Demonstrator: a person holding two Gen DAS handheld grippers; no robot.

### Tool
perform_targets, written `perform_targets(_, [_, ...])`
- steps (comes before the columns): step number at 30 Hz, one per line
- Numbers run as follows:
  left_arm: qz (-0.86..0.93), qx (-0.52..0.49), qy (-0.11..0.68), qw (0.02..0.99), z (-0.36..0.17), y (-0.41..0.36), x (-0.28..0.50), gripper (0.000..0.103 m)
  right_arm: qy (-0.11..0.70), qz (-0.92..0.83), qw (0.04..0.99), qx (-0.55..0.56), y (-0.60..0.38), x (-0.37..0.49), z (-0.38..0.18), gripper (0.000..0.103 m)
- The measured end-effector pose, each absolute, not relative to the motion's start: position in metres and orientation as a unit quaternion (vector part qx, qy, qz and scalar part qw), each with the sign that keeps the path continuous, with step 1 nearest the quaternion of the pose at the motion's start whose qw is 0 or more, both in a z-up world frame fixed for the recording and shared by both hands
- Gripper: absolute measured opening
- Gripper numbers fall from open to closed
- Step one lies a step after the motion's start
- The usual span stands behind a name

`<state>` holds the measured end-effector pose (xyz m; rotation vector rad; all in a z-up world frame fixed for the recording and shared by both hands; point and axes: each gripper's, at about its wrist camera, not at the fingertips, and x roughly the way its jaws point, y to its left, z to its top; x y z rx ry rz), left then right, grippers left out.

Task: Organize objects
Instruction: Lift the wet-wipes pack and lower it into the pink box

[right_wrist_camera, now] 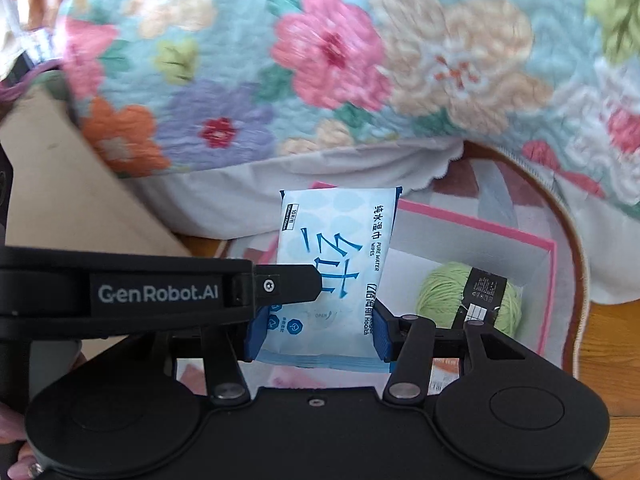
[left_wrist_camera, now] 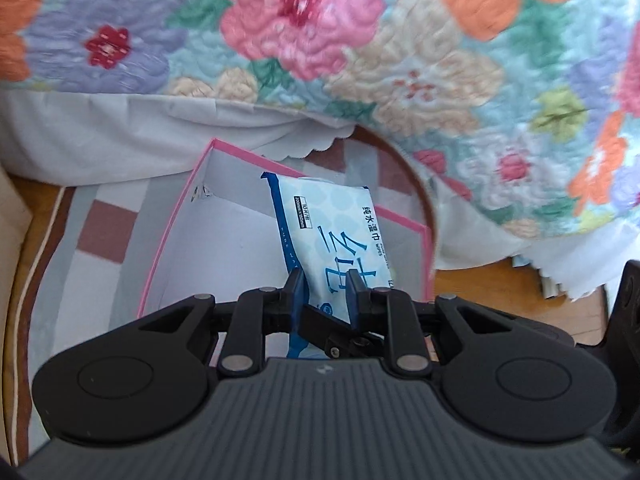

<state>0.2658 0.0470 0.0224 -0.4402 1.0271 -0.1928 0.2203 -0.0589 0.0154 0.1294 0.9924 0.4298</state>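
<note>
Both my grippers, left [left_wrist_camera: 325,294] and right [right_wrist_camera: 318,330], angle downward, clamping one wipes pack [right_wrist_camera: 336,256] above the pink-rimmed box [right_wrist_camera: 546,280]; green yarn [right_wrist_camera: 444,292] lies inside.

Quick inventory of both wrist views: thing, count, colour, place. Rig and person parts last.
wipes pack: 1, pale blue and white with blue print, held above the box by both grippers
box: 1, pink rim, white inside, open, on the checked cloth
yarn ball: 1, light green with a black label, inside the box
checked cloth: 1, grey, white and reddish brown, under the box
floral quilt: 1, light blue with pink, purple, orange and cream flowers, behind the box
cardboard: 1 piece, tan, left in the right wrist view
left gripper: 1, black with blue pads, shut on the pack
right gripper: 1, black with blue pads, shut on the pack's sides
fingertips: person's, bottom left corner, right wrist view
</note>
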Motion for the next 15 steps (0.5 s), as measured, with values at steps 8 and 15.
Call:
perform_targets(8, [-0.071,-0.199,0.525,0.824,-0.051,0.048,0.312,0.020,0.503,0.183,0.842,0.073,-0.051,0.265,-0.061,0.056])
perform_targets(15, [-0.068,-0.224,0.524,0.819,-0.082,0.053,0.328,0.020,0.508,0.188,0.836,0.087,-0.057,0.287,-0.092,0.059])
